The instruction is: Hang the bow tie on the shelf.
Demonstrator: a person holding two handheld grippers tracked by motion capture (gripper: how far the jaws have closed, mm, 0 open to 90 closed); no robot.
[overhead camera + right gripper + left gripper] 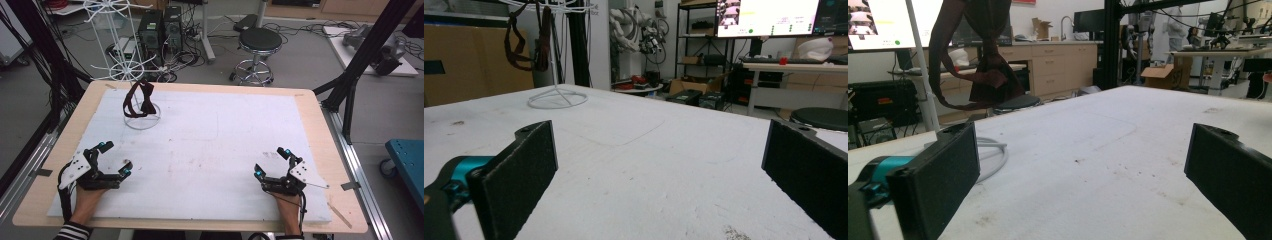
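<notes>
We rest both grippers, left gripper (115, 160) and right gripper (271, 162), spread and empty; tugging the dark strap (138, 100) could topple its light wire rack (120, 50).

Each black gripper, left gripper (114, 158) and right gripper (272, 161), has teal-tipped jaws, a grey triangular plate, black cable; striped sleeve (73, 232).
</notes>
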